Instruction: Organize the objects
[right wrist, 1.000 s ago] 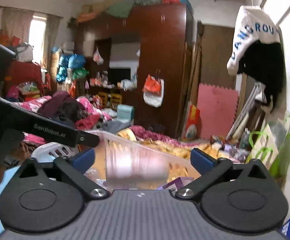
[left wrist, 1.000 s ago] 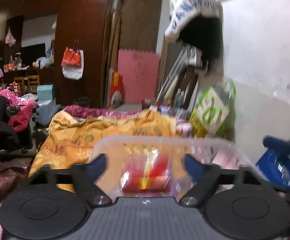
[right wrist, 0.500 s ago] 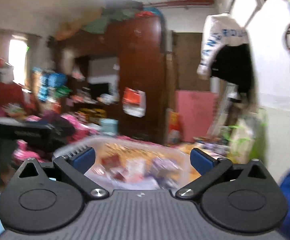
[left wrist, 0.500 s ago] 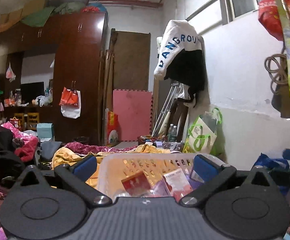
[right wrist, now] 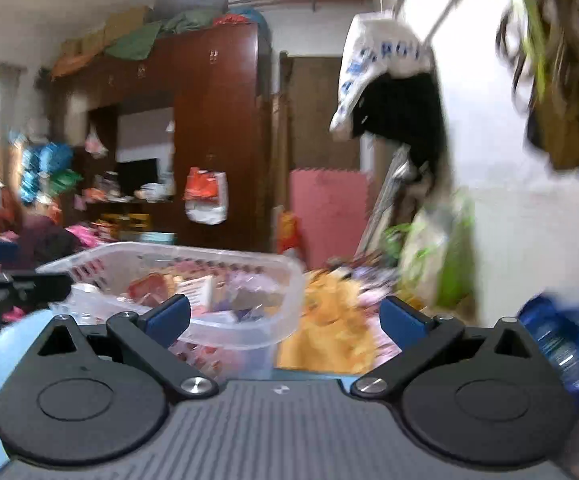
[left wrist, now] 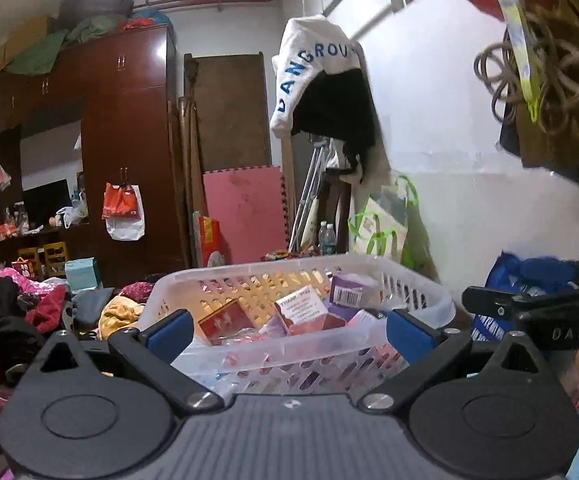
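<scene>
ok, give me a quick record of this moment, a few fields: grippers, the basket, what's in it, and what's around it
left gripper: jaws open, empty, facing the basket
right gripper: jaws open, empty, basket off to its left
basket: translucent white plastic, slotted walls, upright
contents: red box, white-labelled packet, purple box, other packets unclear
surroundings: yellow blanket, dark wooden wardrobe, pink foam mat

Upright slotted white basket [left wrist: 425, 300] of small packets [left wrist: 225, 318]
</scene>
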Tool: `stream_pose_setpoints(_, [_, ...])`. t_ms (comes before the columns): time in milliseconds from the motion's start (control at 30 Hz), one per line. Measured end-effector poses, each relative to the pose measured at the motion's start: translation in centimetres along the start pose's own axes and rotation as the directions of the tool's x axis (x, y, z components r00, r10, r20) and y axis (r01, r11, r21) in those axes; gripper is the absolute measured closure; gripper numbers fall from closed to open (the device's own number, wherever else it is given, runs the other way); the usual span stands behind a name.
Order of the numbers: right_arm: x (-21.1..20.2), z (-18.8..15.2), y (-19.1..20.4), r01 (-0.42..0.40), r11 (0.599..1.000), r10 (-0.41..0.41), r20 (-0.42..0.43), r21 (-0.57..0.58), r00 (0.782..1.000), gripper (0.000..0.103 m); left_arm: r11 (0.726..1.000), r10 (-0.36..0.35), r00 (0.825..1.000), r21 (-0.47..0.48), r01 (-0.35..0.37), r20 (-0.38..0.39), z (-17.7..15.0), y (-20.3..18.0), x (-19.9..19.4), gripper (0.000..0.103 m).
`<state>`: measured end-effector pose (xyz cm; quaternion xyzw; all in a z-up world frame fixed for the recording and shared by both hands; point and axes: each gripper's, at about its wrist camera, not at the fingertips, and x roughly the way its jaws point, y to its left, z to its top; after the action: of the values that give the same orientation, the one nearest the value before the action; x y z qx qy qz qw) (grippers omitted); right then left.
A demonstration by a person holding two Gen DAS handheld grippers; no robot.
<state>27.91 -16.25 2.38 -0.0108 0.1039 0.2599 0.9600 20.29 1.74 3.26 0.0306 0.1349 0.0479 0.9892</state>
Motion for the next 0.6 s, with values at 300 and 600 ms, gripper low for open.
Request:
stream_pose_setpoints(300, [0.2,-1.3,-1.7,-0.105,0.986,0.107,-0.007,0.130,0.994,0.000,0.999,0.050,0.999,-0.013,-0.050,-0.005,-0.8,0.5,0.9,0.000])
stream_pose_setpoints(600, [-1.7,-2.1,-3.1,-0.256,0.951,0.238,0.117,0.176,0.964,0.000,0.999,0.051,0.998,-0.014,-0.051,-0.038,-1.6,0.4,1.6,0.000])
